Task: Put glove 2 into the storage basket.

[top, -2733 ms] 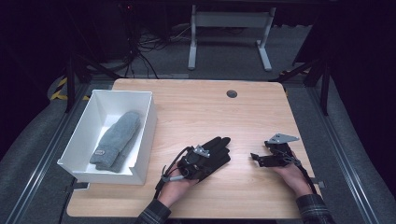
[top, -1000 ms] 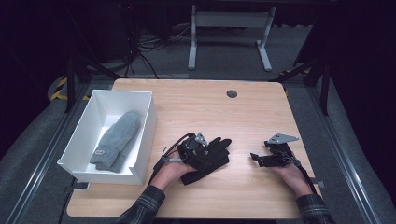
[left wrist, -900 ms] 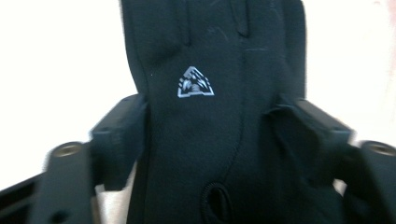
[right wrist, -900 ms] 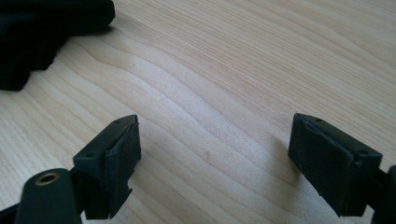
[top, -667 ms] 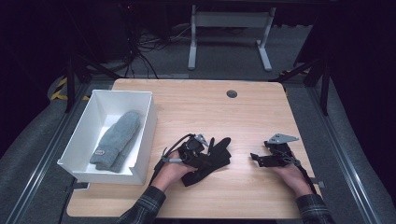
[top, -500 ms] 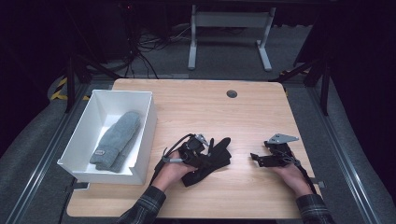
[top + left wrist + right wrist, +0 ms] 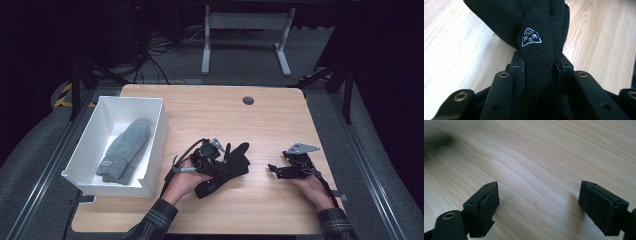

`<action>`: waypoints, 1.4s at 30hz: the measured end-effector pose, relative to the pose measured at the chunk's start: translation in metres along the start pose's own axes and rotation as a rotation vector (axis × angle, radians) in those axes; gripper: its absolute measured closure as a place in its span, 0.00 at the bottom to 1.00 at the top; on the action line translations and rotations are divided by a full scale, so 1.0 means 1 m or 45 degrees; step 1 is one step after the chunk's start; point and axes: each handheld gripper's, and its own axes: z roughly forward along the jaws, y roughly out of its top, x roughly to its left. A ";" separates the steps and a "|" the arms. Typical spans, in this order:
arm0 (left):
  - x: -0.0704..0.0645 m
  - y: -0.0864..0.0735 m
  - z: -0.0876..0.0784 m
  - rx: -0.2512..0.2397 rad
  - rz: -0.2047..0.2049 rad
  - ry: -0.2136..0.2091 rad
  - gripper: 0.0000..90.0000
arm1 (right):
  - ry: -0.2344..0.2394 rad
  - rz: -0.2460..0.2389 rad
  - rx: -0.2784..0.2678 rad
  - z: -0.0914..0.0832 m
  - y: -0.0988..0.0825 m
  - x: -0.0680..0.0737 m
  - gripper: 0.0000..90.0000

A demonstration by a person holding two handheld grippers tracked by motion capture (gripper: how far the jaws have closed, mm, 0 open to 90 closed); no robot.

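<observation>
Black glove (image 7: 534,30), white triangular logo (image 7: 531,37)

Matt black cloth glove (image 7: 539,32), smooth pale wood table (image 7: 210,107), grey knitted mitten (image 7: 125,150).

Black glove (image 7: 536,30) fingertips cut off at top edge, dark blur (image 7: 436,141) unidentifiable

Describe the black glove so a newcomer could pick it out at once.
On the wooden table, look right of the white bin, near the front edge. The black glove is pinched in the left tool. Unlike the grey mitten lying in the bin, it is black and bears a small white triangular logo.
</observation>
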 end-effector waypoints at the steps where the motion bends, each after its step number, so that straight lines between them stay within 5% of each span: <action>1: 0.000 0.001 -0.004 -0.007 -0.001 0.014 0.75 | 0.000 0.000 0.000 0.000 0.000 0.000 0.19; 10: -0.003 0.013 -0.044 -0.082 -0.055 0.066 0.75 | -0.001 0.002 0.000 0.000 0.000 0.000 0.19; 27: 0.000 0.031 -0.117 -0.091 -0.087 0.185 0.75 | -0.003 0.002 0.000 0.000 0.000 0.000 0.19; 42: 0.029 0.010 -0.183 -0.146 -0.202 0.330 0.75 | -0.004 0.003 0.000 0.000 0.000 0.001 0.19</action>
